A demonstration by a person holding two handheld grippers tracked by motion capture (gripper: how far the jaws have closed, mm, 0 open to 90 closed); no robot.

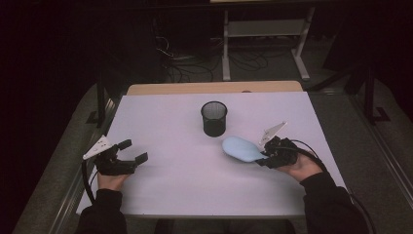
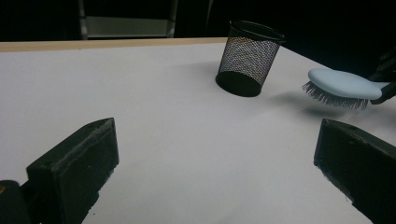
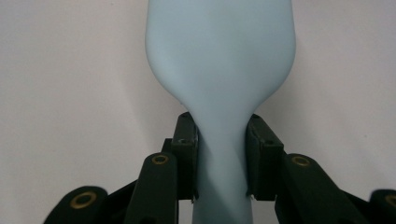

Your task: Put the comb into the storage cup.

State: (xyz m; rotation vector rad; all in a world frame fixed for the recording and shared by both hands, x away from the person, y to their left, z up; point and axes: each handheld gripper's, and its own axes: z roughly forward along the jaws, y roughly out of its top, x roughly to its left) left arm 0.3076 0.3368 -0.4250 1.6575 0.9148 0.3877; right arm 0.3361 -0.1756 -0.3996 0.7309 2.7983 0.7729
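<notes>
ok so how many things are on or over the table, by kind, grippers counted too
Hairbrush: 1, the light blue hairbrush, clamped by its handle in the right gripper and held just above the table.
Cup: 1, the black mesh cup, upright.
Grippers: 2, the right one and the left gripper, which is open.
Total: 4

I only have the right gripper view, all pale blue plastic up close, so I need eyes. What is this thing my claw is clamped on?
Observer: A light blue hairbrush; the right claw grips its narrow handle.
Operator: Is it resting on the table?
Observer: No, the left gripper view shows it lifted, bristles down, shadow underneath.
Operator: Anything nearby?
Observer: A black mesh cup stands upright just beyond the brush head.
Operator: And the other hand?
Observer: The left claw is open, holding nothing.
</notes>
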